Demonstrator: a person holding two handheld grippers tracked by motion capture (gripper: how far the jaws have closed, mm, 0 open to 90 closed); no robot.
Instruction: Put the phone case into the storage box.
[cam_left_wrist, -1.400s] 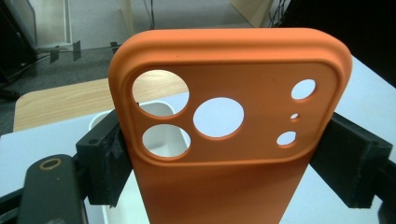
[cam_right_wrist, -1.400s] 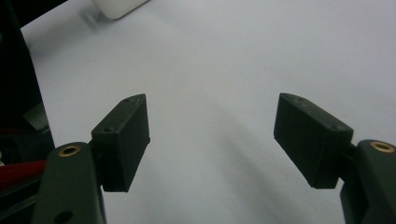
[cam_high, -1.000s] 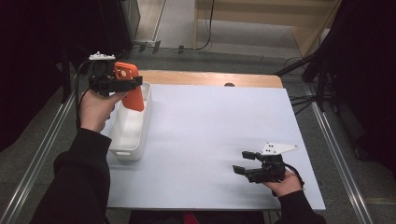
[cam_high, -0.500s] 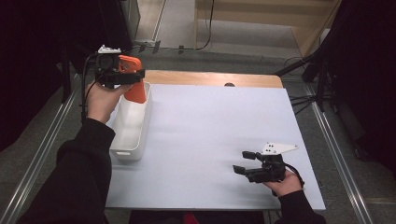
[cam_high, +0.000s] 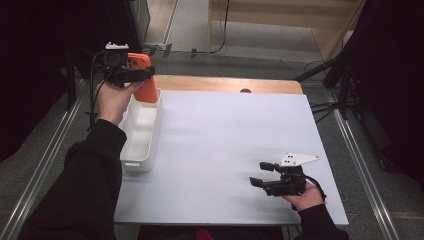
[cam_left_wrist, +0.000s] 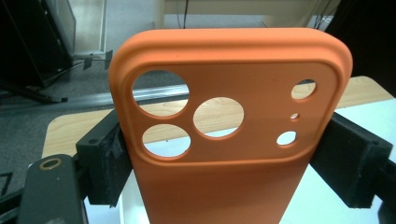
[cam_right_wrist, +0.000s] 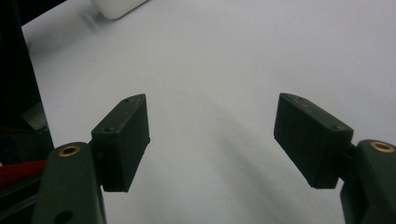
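The left gripper (cam_left_wrist: 224, 172) clamps the orange phone case (cam_left_wrist: 229, 140) by its two side edges, at the upper left of the high view, above the far end of the white tray (cam_high: 142, 135). To do well, keep the squeeze even and the case upright. The right gripper (cam_high: 265, 175), jaws apart and holding nothing, rests at lower right.
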